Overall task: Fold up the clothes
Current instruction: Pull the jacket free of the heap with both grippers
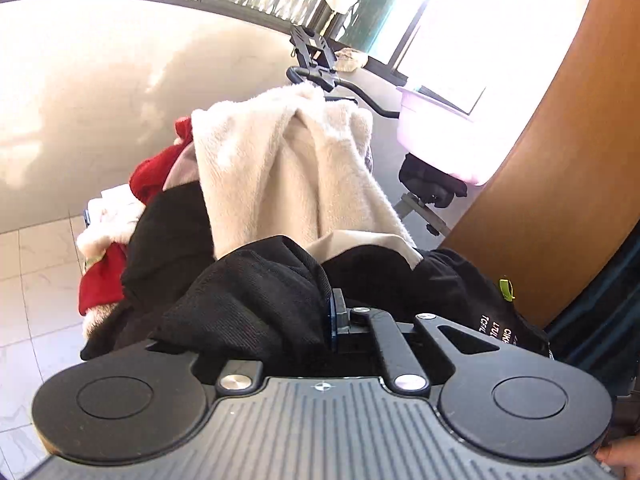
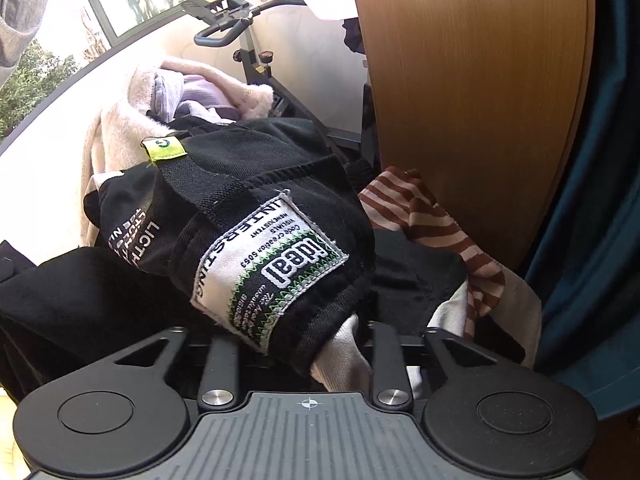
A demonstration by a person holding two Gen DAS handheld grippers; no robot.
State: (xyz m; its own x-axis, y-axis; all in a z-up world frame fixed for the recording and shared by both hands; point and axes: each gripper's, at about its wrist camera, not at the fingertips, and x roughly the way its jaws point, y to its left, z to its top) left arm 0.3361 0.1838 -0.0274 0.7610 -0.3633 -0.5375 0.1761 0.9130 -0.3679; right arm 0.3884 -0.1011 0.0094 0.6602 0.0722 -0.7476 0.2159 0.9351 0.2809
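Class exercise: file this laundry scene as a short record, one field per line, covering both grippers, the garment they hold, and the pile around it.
left gripper: shut on black garment
right gripper: shut on black garment
black garment: bunched, woven label and green tab showing
pile: cream towel, red cloth, striped cloth
behind: exercise bike

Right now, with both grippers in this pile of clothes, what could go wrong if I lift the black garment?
1. The black garment lies under and against the cream fleece, so lifting may drag the fleece along.
2. Black cloth bunches over the left gripper and hides its fingers, so it may hold more than one layer.
3. The right gripper also has white fabric at its fingers; the striped cloth nearby could come too.
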